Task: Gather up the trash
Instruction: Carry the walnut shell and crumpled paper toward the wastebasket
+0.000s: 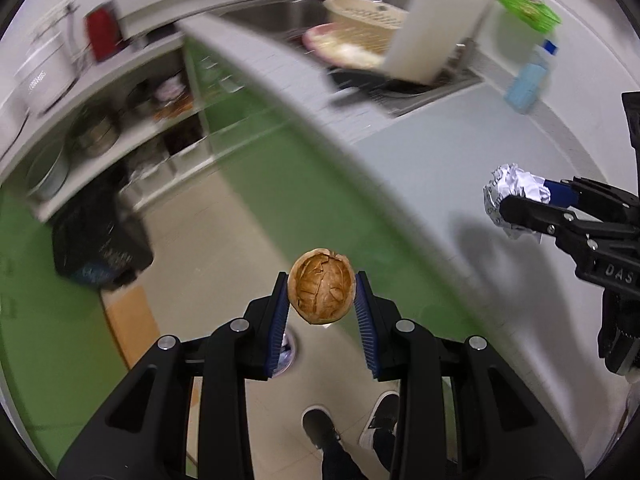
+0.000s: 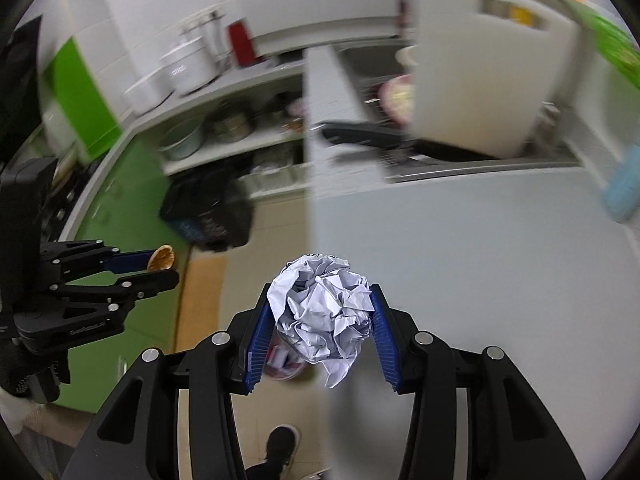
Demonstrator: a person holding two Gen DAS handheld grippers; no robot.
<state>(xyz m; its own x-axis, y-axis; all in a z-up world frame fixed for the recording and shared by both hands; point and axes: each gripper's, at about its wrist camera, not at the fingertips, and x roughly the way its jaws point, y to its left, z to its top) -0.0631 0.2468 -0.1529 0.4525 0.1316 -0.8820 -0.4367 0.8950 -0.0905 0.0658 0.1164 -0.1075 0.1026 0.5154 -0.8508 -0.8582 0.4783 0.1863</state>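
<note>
My left gripper [image 1: 322,294] is shut on a brown walnut shell half [image 1: 321,291], held in the air past the counter edge above the floor. My right gripper [image 2: 320,312] is shut on a crumpled white paper ball [image 2: 322,312], also held near the counter edge. The right gripper with the paper ball [image 1: 514,192] shows at the right of the left wrist view. The left gripper with the shell [image 2: 161,258] shows at the left of the right wrist view. Below both grippers on the floor stands a small round bin [image 2: 286,362] with scraps in it, partly hidden by the fingers.
A pale counter [image 1: 400,168] runs beside a sink holding a white cutting board [image 1: 436,20], a basket and a plate. A blue bottle [image 1: 528,76] stands on the counter. A black bag [image 1: 96,236] lies on the floor by shelves of pots. The person's shoes [image 1: 320,426] are below.
</note>
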